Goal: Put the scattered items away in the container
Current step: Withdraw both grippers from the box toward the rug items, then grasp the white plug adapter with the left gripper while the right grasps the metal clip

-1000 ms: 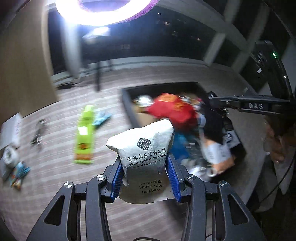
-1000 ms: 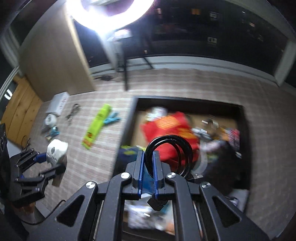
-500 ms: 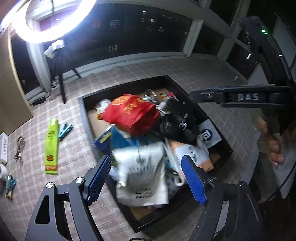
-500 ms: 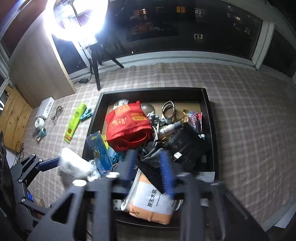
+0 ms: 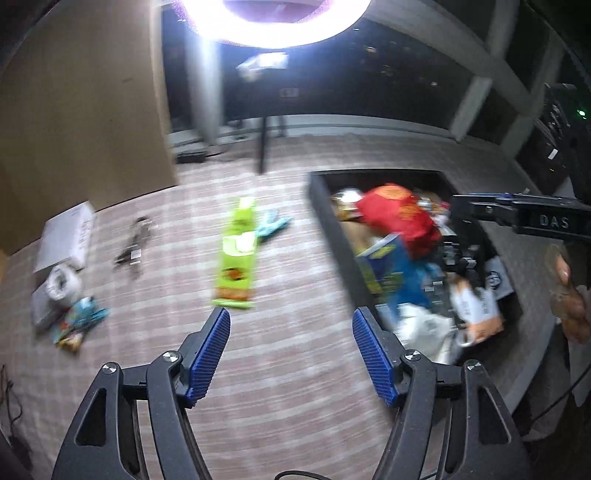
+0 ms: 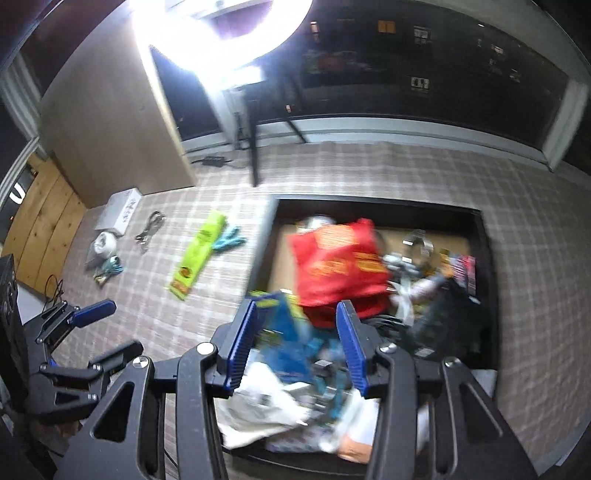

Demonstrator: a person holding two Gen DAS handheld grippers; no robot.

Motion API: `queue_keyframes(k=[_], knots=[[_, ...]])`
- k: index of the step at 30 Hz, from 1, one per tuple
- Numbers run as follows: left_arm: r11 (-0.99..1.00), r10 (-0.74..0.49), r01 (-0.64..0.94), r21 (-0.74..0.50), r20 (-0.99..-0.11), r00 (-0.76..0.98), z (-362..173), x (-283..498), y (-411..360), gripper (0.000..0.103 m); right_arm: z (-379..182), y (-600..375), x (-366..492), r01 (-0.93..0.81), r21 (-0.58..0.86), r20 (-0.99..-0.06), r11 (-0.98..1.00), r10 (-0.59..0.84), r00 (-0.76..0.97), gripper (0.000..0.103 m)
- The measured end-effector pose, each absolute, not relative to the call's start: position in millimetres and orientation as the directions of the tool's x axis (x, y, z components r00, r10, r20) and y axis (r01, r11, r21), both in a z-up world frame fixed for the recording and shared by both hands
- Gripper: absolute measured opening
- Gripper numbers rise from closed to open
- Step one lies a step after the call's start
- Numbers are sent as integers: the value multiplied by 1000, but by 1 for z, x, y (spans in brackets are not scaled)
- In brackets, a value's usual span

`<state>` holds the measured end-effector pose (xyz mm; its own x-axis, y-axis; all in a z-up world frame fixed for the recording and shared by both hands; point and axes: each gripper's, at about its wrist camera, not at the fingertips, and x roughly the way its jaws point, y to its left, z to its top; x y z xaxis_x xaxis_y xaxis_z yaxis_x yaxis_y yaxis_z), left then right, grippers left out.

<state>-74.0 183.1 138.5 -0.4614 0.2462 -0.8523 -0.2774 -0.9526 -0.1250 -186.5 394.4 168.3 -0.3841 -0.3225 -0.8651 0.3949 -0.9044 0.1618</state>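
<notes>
1. Left gripper point(image 5: 290, 354) empty, jaws narrowing, over the carpet beside the container point(image 5: 321, 206).
2. Right gripper point(image 6: 297, 350) spread, empty, above the piled container.
3. Next pick, I'd say: green packet point(image 5: 236, 254), lying well apart.

A bright ring-shaped lamp point(image 5: 275, 22) glares at the top of the frame, its dark stand pole point(image 5: 263, 142) coming down to a pale plaid-patterned carpet point(image 5: 295, 398) that fills the lower half. Behind it, a wide row of dark night-time windows point(image 6: 424, 66) spans the upper right above a grey sill. A plain beige wall panel point(image 5: 81, 110) fills the upper left, with a light wooden door point(image 6: 40, 225) at the far left edge.
</notes>
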Motion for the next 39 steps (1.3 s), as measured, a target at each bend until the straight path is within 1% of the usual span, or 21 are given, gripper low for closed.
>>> queue_keyframes(k=[10,12,13,16,20,24,28,30,33,34,35,39], knots=[[-993,103,-101,-64,-890,-444,114,-115,39,62,151,258,-192,475,190,-873,-859,-369,-319,44],[-996,81,-79,-51,-900,-428,108,-127,16,60,144,231,-195,496,189,-881,-848,-369,-297,44],[-997,69,-59,-48,-907,-416,103,-136,2,57,139,218,-198,500,183,-886,-846,-363,-290,44],[-999,48,-19,-44,-921,-387,92,-155,-30,54,127,183,-207,503,185,-897,-844,-354,-263,44],[-998,52,15,-60,-938,-343,78,-178,-64,53,114,143,-219,519,186,-911,-834,-344,-227,44],[-998,49,17,-57,-949,-312,65,-197,-76,52,98,109,-234,538,167,-927,-826,-317,-200,44],[-999,38,12,-43,-958,-286,52,-211,-78,49,83,89,-252,505,210,-930,-837,-330,-161,43],[-999,34,12,-39,-961,-273,46,-217,-79,48,74,82,-262,475,237,-931,-848,-338,-140,37],[-1000,17,4,-18,-963,-268,39,-222,-78,48,64,75,-274,441,258,-932,-859,-342,-121,32],[-1000,14,1,-15,-963,-268,37,-223,-78,46,60,73,-278,431,262,-932,-864,-342,-117,32],[-1000,12,-1,-12,-964,-264,36,-225,-77,41,57,70,-282,422,267,-933,-867,-342,-113,31],[-1000,-3,-19,8,-968,-252,27,-228,-75,34,43,59,-297,383,285,-935,-878,-343,-91,29]])
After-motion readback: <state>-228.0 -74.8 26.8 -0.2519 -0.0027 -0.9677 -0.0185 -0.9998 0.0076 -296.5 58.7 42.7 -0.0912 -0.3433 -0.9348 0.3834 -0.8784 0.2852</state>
